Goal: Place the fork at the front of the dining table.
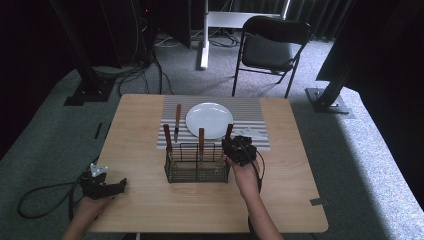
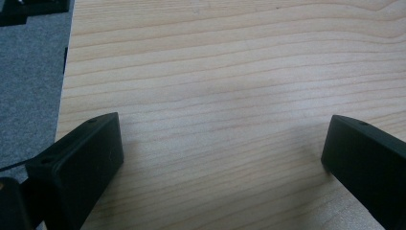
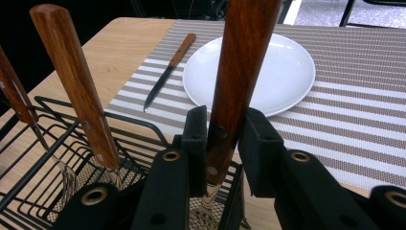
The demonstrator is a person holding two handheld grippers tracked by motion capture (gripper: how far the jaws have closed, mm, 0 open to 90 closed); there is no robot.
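While the left gripper (image 1: 116, 186) rests at the near left edge of the pale wooden table (image 1: 145, 150) with its jaws spread wide and nothing between them, the right gripper (image 3: 224, 139) clamps the brown wooden handle of a utensil (image 3: 239, 76) standing upright in the right end of the black wire cutlery basket (image 1: 196, 164). Its pads press that handle from both sides, low on the wood. Two more wooden-handled utensils (image 3: 76, 81) lean in the basket's other compartments. Beyond lies a striped grey placemat (image 1: 250, 112) carrying a round white plate (image 1: 209, 120), with a wooden-handled knife (image 1: 177, 121) lying just left of the plate.
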